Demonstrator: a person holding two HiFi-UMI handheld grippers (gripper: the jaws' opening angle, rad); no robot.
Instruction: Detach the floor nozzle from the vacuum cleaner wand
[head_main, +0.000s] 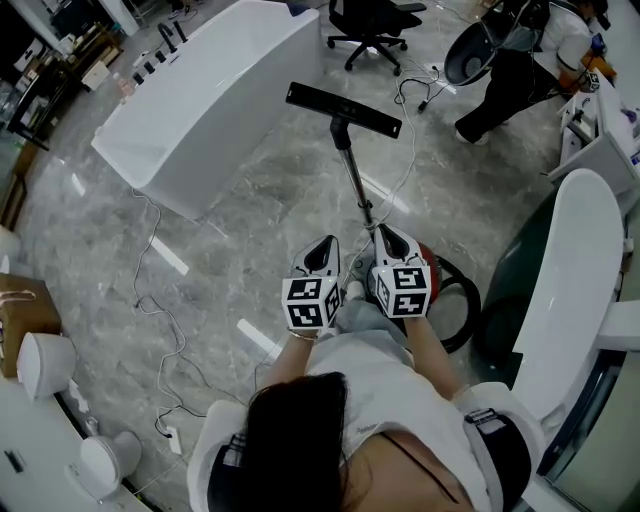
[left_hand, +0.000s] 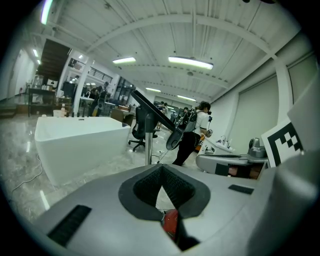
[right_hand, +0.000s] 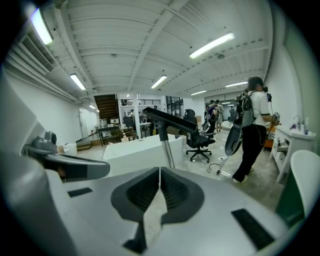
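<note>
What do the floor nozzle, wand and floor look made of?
Floor nozzle: matte black with no glints, likely plastic.
Wand: bright silver tube with shiny highlights, probably metal.
Floor: grey and veined, with bright reflected streaks on a glossy surface; polished stone or tile, can't tell which.

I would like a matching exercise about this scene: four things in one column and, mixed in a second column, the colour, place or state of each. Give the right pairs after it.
Column A
1. floor nozzle
2. bathtub
3. office chair
4. left gripper

Column B
a. white, left of the wand
b. jaws shut, nothing held
c. black, fixed on the wand's far end
d. black, on the floor beyond the floor nozzle

Pairs: 1-c; 2-a; 3-d; 4-b
</note>
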